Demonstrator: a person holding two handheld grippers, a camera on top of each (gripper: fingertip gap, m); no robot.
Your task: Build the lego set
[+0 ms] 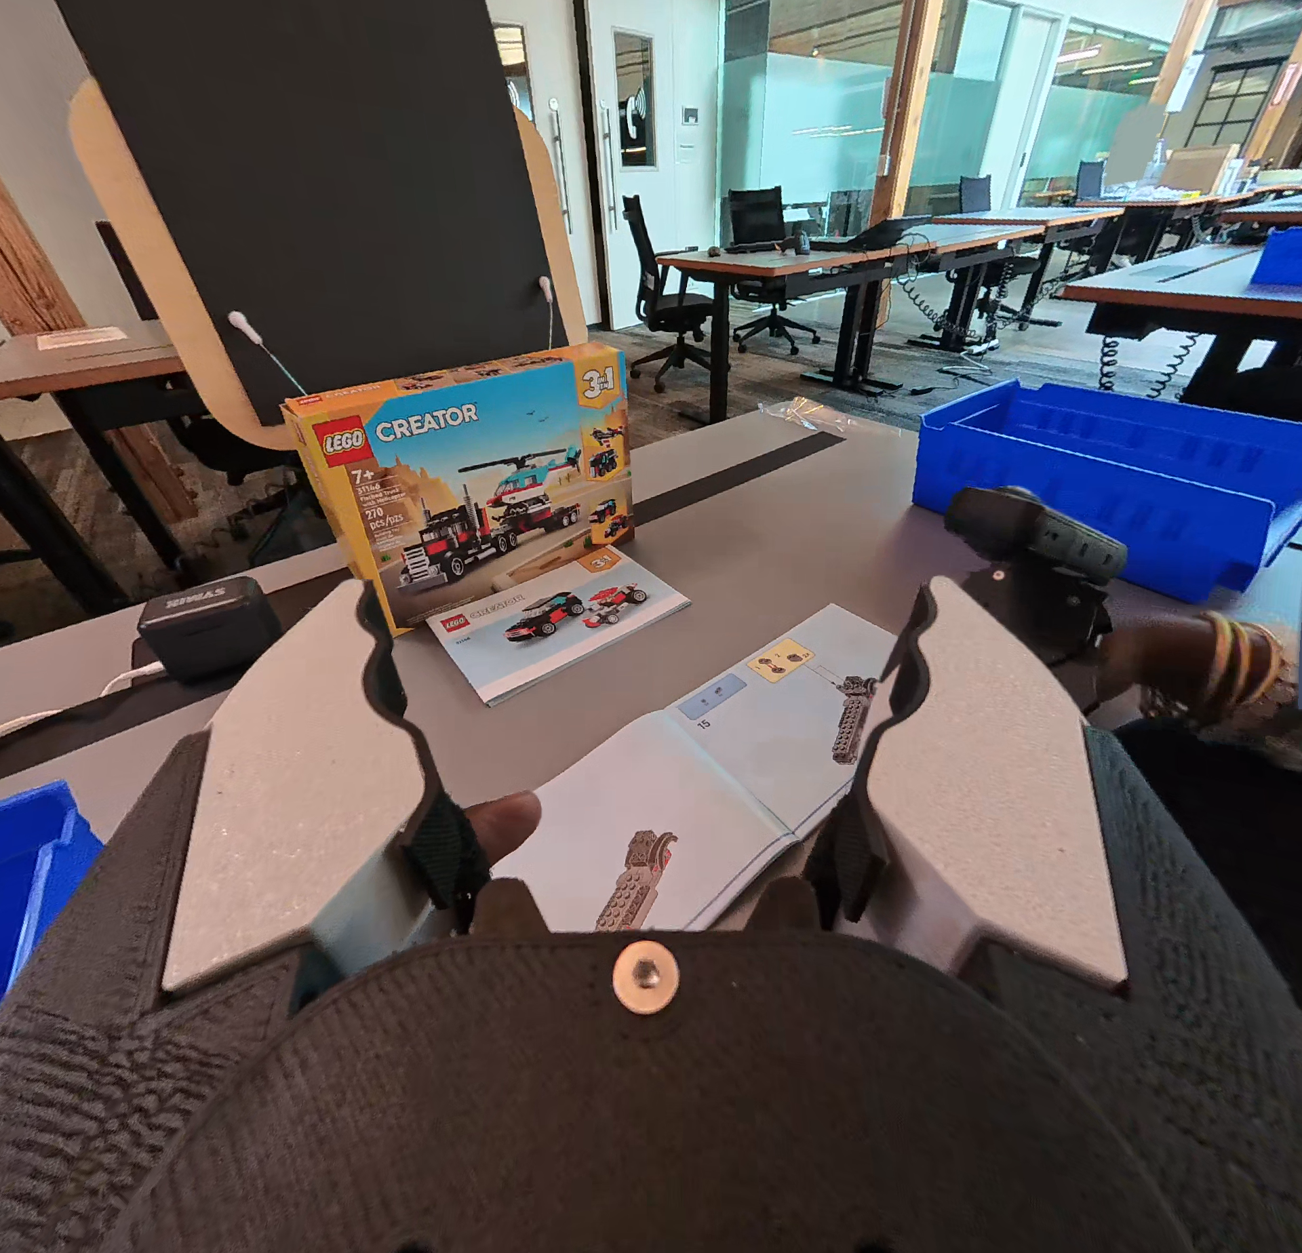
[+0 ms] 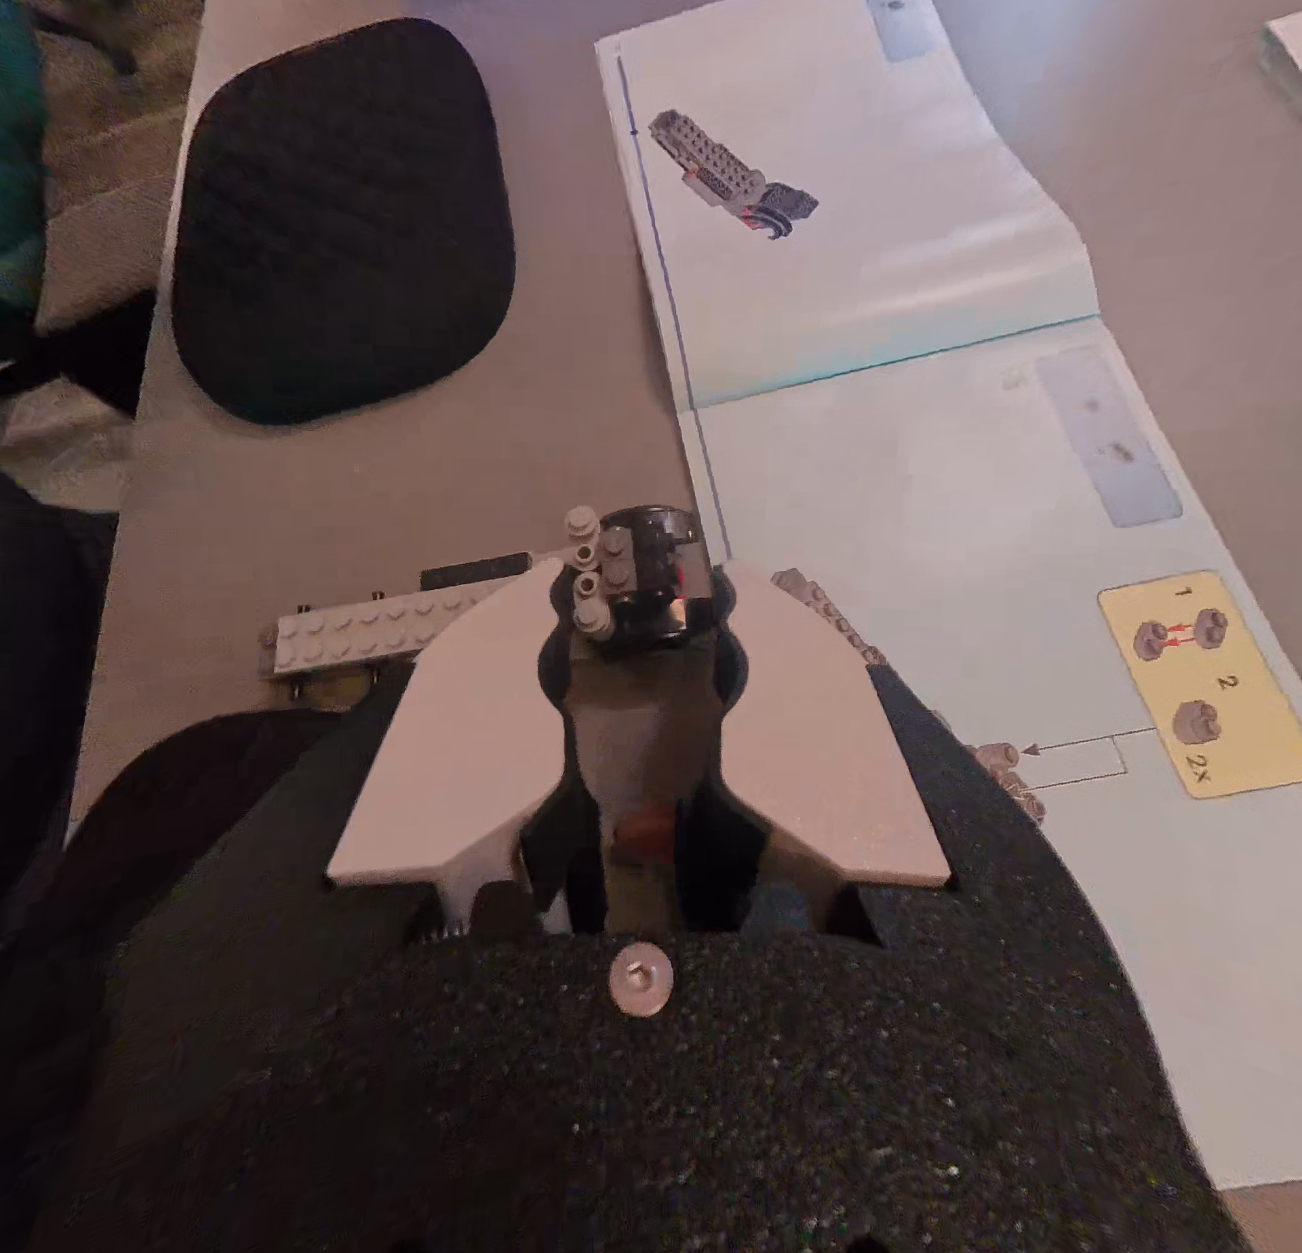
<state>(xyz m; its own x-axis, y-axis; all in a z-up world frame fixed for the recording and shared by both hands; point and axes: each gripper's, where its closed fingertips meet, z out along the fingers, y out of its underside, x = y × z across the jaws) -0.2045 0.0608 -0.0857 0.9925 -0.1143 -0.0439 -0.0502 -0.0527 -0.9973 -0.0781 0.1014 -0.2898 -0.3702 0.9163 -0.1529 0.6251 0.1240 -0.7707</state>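
On the grey table (image 2: 296, 515), the lego model's (image 2: 394, 627) long axis runs left-right.

Bare table (image 1: 761, 550) beside box (image 1: 465, 486)

The left tongs (image 1: 645, 663) gape wide above an open instruction booklet (image 1: 711, 789) on the grey worktop (image 1: 761, 536); beyond them stands the set's box (image 1: 468, 476) (a second booklet (image 1: 563, 620) lies before it).

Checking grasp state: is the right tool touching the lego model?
Cannot tell. In the right wrist view the right tool frames the lego model's dark front end, jaws narrowed, but blur hides whether the pads meet it.
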